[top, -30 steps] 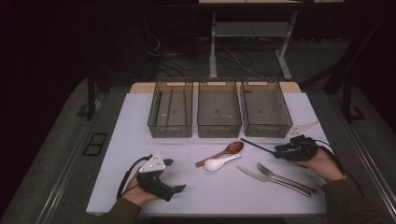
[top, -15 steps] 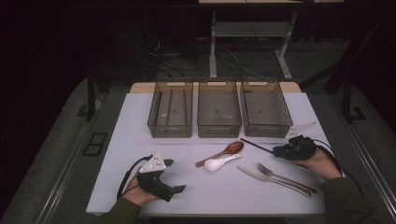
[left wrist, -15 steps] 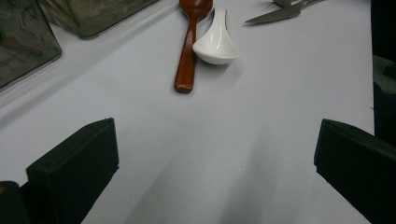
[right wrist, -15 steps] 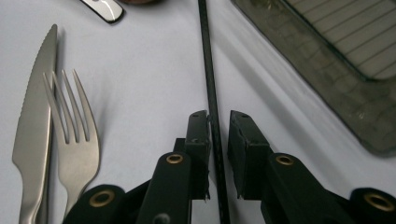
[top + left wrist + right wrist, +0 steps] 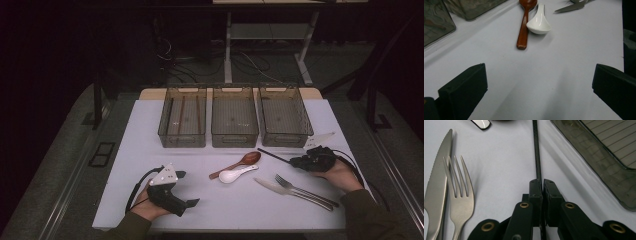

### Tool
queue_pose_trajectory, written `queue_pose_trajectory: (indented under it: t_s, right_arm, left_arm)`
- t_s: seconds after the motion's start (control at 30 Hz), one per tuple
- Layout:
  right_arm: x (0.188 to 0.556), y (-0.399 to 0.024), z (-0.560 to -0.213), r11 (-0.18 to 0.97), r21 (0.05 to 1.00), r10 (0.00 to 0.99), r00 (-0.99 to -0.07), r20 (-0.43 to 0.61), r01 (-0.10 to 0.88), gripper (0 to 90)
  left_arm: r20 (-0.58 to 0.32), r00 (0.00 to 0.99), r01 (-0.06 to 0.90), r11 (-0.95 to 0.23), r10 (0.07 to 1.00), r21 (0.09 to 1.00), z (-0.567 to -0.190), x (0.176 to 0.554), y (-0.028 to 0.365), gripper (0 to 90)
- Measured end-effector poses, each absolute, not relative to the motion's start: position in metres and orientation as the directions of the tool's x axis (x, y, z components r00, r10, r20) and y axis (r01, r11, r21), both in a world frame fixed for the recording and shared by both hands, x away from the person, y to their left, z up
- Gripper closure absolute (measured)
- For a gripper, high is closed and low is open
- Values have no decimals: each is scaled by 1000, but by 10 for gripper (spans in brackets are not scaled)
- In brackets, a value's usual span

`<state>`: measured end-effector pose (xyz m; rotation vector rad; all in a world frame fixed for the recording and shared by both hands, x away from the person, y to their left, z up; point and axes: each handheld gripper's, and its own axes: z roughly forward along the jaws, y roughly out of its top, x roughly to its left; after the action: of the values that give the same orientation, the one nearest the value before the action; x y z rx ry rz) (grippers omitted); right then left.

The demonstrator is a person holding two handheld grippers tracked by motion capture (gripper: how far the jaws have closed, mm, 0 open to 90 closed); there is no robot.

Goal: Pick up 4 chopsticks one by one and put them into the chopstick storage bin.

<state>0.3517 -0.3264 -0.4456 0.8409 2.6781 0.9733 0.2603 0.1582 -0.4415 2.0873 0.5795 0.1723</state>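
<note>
Where the three bins (image 5: 235,122) stand in a row at the back of the table (image 5: 125,150), the cutlery lies loose in front of them, evidently laid out for sorting. The right gripper (image 5: 542,182) has its jaws clamped on the near end of a thin black stick (image 5: 537,152), probably a chopstick, which lies flat just in front of the right bin (image 5: 609,157). The grip sits at the very end, in my judgement so the stick can be lifted and tipped into a bin; the left bin already holds two brown sticks (image 5: 189,114). The left gripper (image 5: 186,188) rests in front of the left bin, jaws wide apart and empty, apparently waiting. In front of the middle bin lie a brown spoon (image 5: 239,164) and a white spoon (image 5: 236,174), touching; a knife (image 5: 272,186) and fork (image 5: 300,189) lie together nearer the right hand.

Against the earlier frame, the right jaws have just been closing on the stick. Neither hand has shifted, and all cutlery lies as before.
</note>
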Motion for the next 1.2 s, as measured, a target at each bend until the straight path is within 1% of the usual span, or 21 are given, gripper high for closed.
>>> queue_pose_trajectory:
  t_s: [0.13, 0.3, 0.77, 1.03, 1.2]
  right_arm:
    - [352, -327, -446, 635, 638, 547, -837, 26, 435, 858]
    - [352, -329, -445, 627, 644, 549, -835, 34, 439, 859]
    - [347, -339, -425, 575, 699, 554, -831, 50, 426, 858]
    - [342, -346, -414, 520, 740, 556, -827, 85, 425, 858]
    - [342, -344, -408, 520, 746, 551, -831, 78, 415, 858]
  left_arm:
    - [-100, 879, 335, -455, 466, 825, -442, 260, 158, 0]
    - [-100, 879, 335, -456, 466, 825, -441, 260, 158, 0]
    - [-100, 879, 335, -455, 466, 825, -442, 260, 158, 0]
    - [-99, 879, 334, -457, 466, 825, -441, 260, 158, 0]
    - [-103, 878, 337, -453, 467, 825, -442, 260, 158, 0]
